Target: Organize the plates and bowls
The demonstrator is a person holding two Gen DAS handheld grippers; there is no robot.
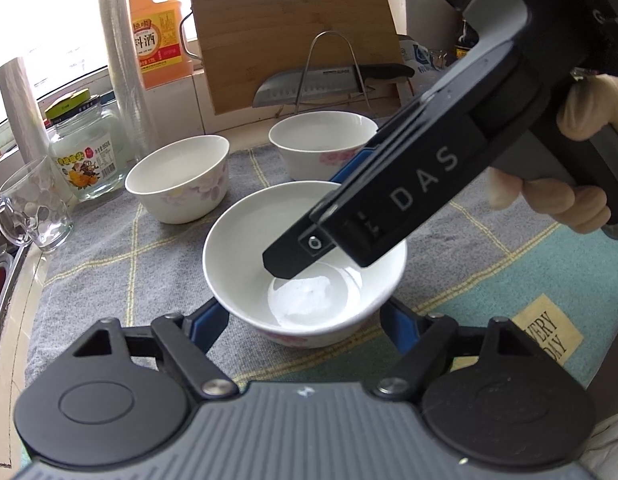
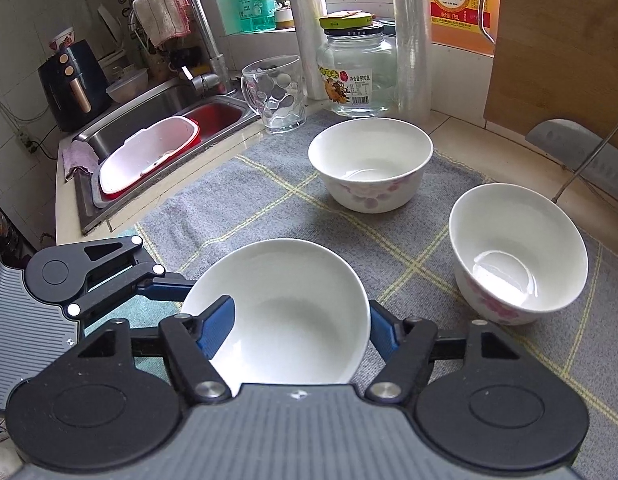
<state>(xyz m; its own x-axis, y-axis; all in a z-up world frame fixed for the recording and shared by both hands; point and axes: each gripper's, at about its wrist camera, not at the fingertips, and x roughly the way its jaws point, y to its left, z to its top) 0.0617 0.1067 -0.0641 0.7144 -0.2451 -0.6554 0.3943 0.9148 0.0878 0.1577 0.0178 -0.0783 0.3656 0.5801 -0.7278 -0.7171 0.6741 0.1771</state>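
Ideally, both wide-open, empty grippers, left gripper point(image 1: 305, 316) and right gripper point(image 2: 301, 324), straddled the near bowl point(image 2: 285, 312), needing centred, even closure.

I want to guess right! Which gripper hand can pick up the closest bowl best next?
Probably the right gripper: one finger sits inside the nearest bowl, the other outside its wall, so closing would likely pinch it. The left gripper only flanks the bowl, spread wide.
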